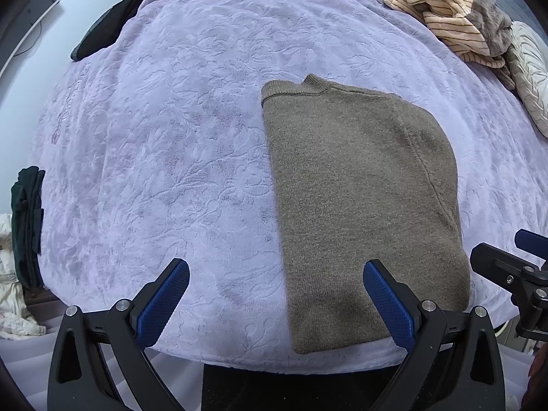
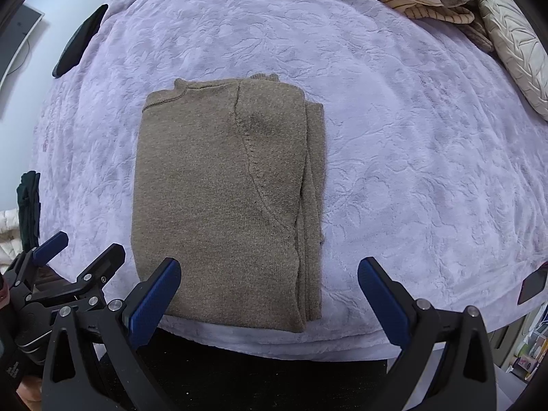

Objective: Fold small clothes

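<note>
Brown knit sweater (image 2: 222, 198) folded rect., plush embossed lilac blanket (image 2: 394, 137)

Each gripper, left (image 1: 275, 303) and right (image 2: 269, 299), has black angular arms with silver round screws and blue textured pads (image 1: 164, 303) on the fingers.

The left gripper (image 1: 275, 308) hangs with jaws spread wide, empty. The right gripper (image 2: 269, 304), just beside it, gapes likewise.

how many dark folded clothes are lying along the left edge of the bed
2: one dark garment at the far left edge, one dark green garment at the near left edge. Others may lie out of view.
</note>
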A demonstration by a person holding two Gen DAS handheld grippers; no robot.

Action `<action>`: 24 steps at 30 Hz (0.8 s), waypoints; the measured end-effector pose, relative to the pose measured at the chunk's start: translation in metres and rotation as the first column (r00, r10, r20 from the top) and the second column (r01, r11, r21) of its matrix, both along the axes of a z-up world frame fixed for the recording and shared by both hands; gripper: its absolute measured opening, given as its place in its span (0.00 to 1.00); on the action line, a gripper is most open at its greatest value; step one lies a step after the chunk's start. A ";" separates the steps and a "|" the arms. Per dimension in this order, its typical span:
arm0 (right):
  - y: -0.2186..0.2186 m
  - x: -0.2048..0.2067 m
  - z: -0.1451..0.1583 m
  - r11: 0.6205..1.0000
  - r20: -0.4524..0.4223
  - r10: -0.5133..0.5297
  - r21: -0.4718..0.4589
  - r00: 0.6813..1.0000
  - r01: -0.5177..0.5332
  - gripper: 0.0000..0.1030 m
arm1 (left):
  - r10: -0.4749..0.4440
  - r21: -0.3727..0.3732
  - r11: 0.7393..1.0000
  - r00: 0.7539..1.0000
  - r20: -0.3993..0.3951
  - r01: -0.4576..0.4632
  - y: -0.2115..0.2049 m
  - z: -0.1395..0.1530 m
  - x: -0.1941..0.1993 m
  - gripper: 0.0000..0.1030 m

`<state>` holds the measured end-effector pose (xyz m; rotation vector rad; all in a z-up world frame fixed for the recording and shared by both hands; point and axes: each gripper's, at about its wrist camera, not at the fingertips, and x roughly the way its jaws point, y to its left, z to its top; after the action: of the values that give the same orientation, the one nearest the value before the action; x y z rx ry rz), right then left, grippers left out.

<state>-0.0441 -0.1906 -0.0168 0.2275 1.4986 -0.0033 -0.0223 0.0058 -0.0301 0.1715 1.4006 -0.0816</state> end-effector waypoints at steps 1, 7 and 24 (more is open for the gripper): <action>-0.001 0.000 -0.001 1.000 -0.001 0.000 -0.001 1.000 0.000 1.00 | 0.001 0.000 1.000 1.000 -0.001 -0.001 0.000 0.000 0.000 0.99; -0.002 0.002 -0.004 1.000 -0.007 -0.002 0.001 1.000 0.002 1.00 | -0.005 -0.006 1.000 1.000 -0.011 0.005 0.000 -0.002 0.001 0.99; -0.004 0.010 -0.008 1.000 -0.014 0.011 0.001 1.000 -0.011 1.00 | -0.010 -0.005 1.000 0.999 -0.034 0.010 -0.012 -0.006 0.005 0.99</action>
<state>-0.0339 -0.1943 -0.0249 0.2202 1.5138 0.0043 -0.0174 -0.0059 -0.0361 0.1742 1.4339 -0.0968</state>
